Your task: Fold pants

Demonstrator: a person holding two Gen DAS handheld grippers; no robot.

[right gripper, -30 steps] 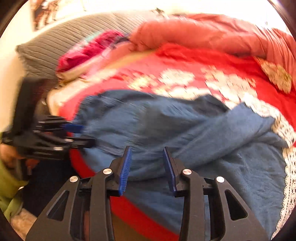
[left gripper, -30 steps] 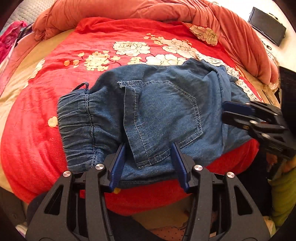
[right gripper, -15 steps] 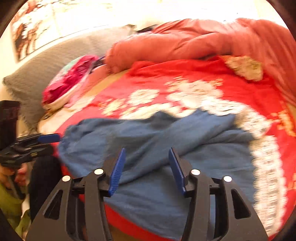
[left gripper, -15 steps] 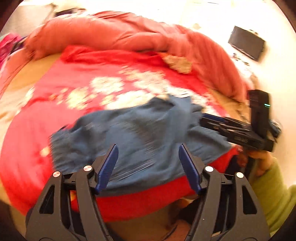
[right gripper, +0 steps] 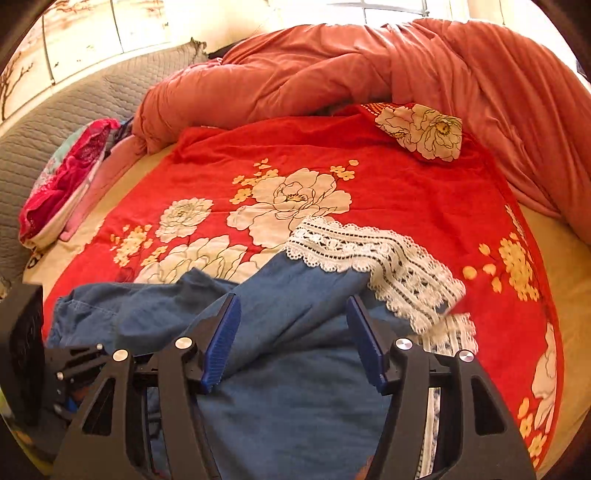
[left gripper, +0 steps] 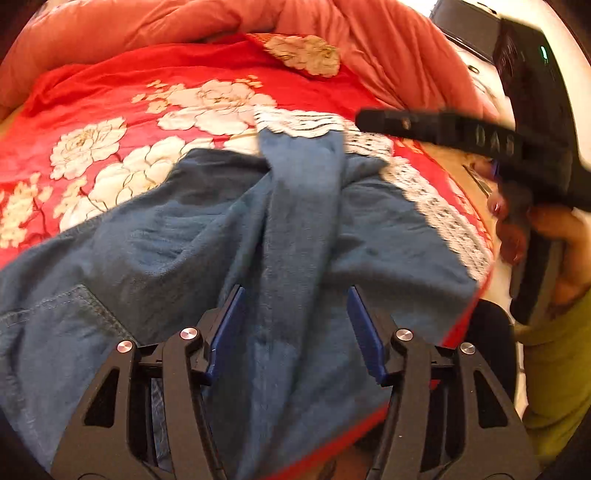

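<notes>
Blue denim pants (left gripper: 280,236) with white lace cuffs (left gripper: 317,123) lie rumpled on the red floral bedspread (left gripper: 110,88). One leg is folded over and runs away from me. My left gripper (left gripper: 295,299) is open, its blue pads just above the leg fabric, holding nothing. My right gripper (right gripper: 293,306) is open over the same leg, close to the lace cuff (right gripper: 369,254). The right gripper also shows at the right of the left wrist view (left gripper: 369,120), seen side-on and blurred.
A heaped salmon-pink duvet (right gripper: 369,70) lies across the back of the bed. A pink patterned cloth (right gripper: 62,181) lies at the left by the grey quilted headboard (right gripper: 33,122). The bed's front edge is right under the grippers. A dark screen (left gripper: 469,22) sits far right.
Both grippers have swung right along the pants, from the waistband and pocket to the legs and lace cuffs. Both have opened wider. The pants look more rumpled, with a leg laid over.
</notes>
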